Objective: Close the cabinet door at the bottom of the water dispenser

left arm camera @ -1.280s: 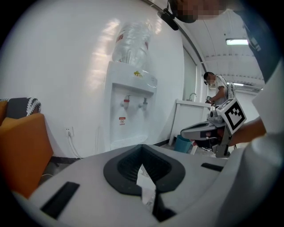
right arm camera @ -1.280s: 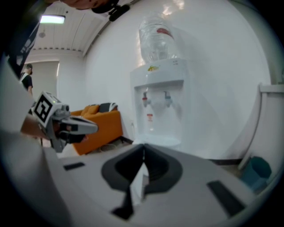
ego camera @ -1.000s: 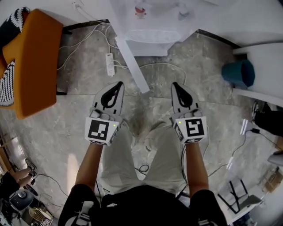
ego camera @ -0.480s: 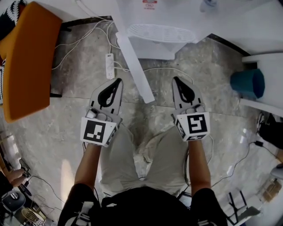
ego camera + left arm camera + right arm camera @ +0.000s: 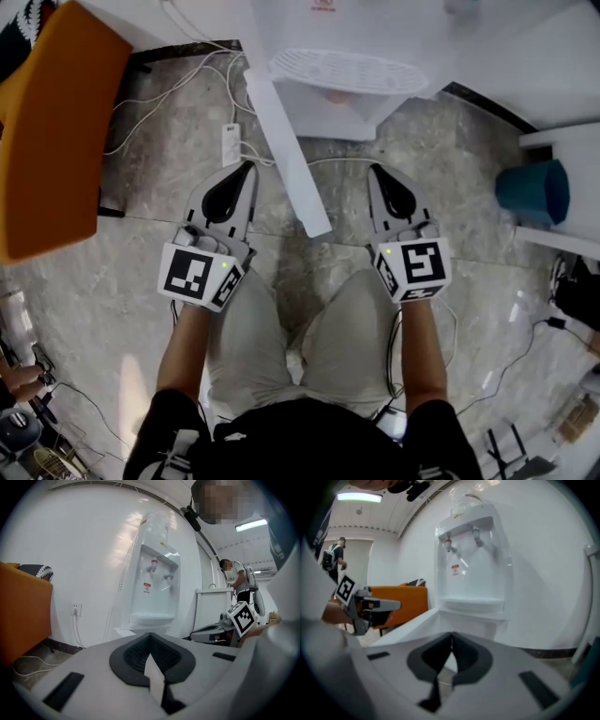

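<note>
**Open door divides the floor ahead**

A white cabinet door (image 5: pixel 286 155) juts out from the water dispenser (image 5: pixel 342 80), between the left claw (image 5: pixel 247 169) and right claw (image 5: pixel 374 171). Bare floor (image 5: pixel 441 150) lies to its right. A power strip (image 5: pixel 230 141) and an orange chair (image 5: pixel 52 141) crowd its left.

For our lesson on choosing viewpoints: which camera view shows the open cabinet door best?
Head view: the door juts out whole from the dispenser. The right gripper view shows its slanted face, partly hidden; the left gripper view only a sliver.

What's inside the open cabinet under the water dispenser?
Only the cabinet as a pale opening shows beside its open door. The drip tray covers it from above, so contents can't be told.
</note>
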### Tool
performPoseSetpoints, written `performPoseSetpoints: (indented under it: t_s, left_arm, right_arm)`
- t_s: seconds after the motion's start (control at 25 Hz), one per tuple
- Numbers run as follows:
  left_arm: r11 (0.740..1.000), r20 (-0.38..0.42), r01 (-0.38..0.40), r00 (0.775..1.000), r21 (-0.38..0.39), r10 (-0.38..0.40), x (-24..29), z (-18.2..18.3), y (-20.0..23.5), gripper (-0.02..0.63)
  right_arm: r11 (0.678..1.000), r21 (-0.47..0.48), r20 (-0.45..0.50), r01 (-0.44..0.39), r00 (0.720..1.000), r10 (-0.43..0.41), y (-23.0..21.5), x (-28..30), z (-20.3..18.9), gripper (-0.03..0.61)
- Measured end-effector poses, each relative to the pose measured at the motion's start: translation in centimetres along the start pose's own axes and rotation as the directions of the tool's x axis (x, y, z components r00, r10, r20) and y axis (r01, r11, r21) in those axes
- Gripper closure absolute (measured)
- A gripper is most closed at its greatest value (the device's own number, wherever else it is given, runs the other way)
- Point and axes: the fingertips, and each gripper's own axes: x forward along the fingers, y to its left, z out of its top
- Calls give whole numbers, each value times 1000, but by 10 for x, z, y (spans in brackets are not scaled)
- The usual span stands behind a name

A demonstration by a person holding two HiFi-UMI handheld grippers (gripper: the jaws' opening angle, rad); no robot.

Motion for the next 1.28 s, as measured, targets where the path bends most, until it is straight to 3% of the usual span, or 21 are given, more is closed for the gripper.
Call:
performPoseSetpoints:
  t_s: [0.24, 0.56, 1.28]
  left_arm:
    - [999, 26, 23, 999, 39, -24, 3, -5, -2, 604]
    - [999, 60, 14, 998, 37, -16, -1, -13, -9, 604]
    - [997, 81, 36, 996, 73, -42, -1, -14, -11, 604]
  right_arm:
    - [1000, 1, 17, 5, 1000, -5, 0, 6, -5, 545]
    - [1000, -13, 16, -1, 1000, 2, 7, -4, -9, 545]
    - [984, -35, 66, -176, 982, 178, 57, -22, 17, 543]
